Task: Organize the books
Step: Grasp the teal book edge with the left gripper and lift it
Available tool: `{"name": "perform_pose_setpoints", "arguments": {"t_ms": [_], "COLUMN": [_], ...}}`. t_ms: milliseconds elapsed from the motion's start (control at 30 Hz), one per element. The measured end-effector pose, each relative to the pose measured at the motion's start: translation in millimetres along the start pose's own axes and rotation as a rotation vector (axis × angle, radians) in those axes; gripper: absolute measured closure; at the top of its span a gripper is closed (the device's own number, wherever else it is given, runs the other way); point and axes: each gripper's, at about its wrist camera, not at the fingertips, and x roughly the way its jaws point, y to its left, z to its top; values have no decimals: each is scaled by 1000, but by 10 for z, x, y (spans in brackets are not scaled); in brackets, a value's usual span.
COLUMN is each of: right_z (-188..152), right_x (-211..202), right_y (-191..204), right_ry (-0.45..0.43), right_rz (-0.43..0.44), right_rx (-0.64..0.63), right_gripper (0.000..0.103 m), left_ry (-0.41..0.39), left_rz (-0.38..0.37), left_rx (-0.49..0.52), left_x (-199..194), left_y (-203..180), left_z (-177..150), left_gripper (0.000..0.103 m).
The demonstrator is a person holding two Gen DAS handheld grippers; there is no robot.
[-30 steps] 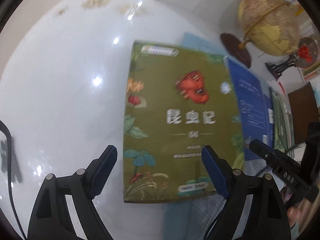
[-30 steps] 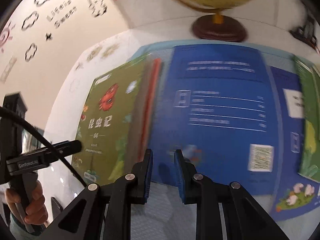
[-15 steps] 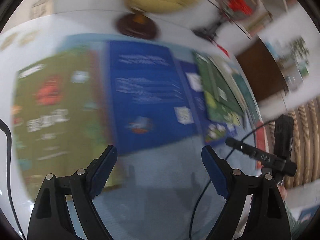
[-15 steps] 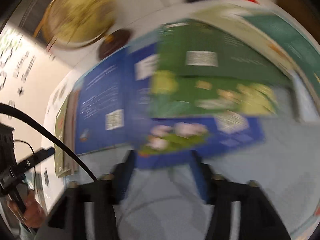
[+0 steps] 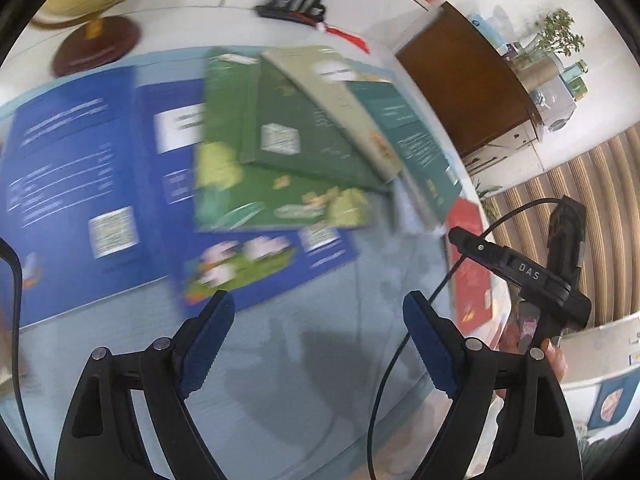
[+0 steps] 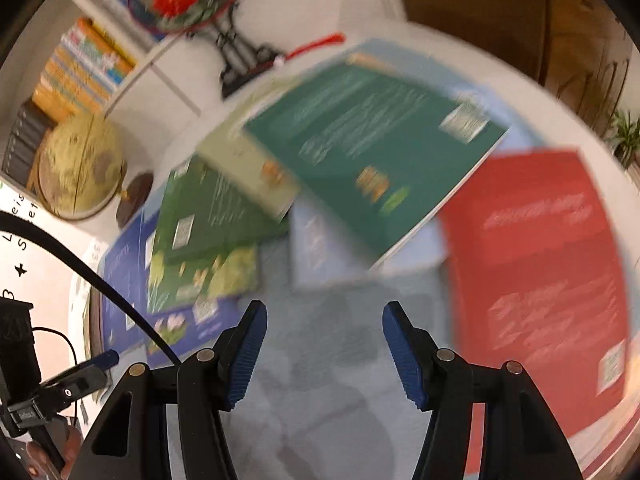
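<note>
Both grippers are hanging empty over the pale blue mat point(image 5: 328, 340), so the step in hand looks like travelling between books, with no pick yet begun. The left gripper point(image 5: 318, 344) is showing its jaws wide apart with nothing between them; the right gripper point(image 6: 324, 354) is likewise standing apart and empty, only bare mat under it.

In the left view the books are lying scattered flat on the mat: a blue book point(image 5: 76, 184) at 9 o'clock, a green book point(image 5: 280, 184) overlapping it toward 12, a teal book point(image 5: 416, 144) at 1 o'clock and the edge of a red book point(image 5: 470, 264) at 3 o'clock. In the right view the red book point(image 6: 548, 280) is filling the 3 o'clock side, the teal book point(image 6: 372, 152) is sitting at 12, and the green book point(image 6: 208, 232) is lying at 10 o'clock. A globe point(image 6: 80, 168) is standing beyond them.

Both views are blurring, so exact overlaps are hard to read. The next move probably calls for choosing one book, likely the red or teal one nearest the right gripper, slowing down, and bringing the open jaws over a free edge before closing.
</note>
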Motion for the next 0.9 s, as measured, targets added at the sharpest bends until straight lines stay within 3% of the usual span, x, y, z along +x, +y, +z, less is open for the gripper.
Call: {"name": "perform_pose_setpoints", "arguments": {"t_ms": [200, 400, 467, 500, 667, 900], "right_z": [674, 1285, 1427, 1499, 1727, 1779], "right_x": [-4, 311, 441, 512, 732, 805], "right_y": [-433, -661, -704, -724, -819, -680], "right_ry": [-3, 35, 50, 62, 71, 105], "right_rz": [28, 52, 42, 46, 35, 104], "right_rx": [-51, -134, -152, -161, -191, -254], "right_gripper": [45, 45, 60, 61, 62, 61], "left_ry": [-49, -99, -98, -98, -84, -75], "left_rz": [-19, 65, 93, 99, 116, 117], "left_rx": [-69, -91, -107, -115, -154, -157], "left_x": [425, 870, 1041, 1092, 1348, 1460], "left_y": [-544, -882, -923, -931, -966, -1013], "left_z": [368, 699, 792, 818, 930, 935], "left_gripper": [23, 23, 23, 23, 23, 23]}}
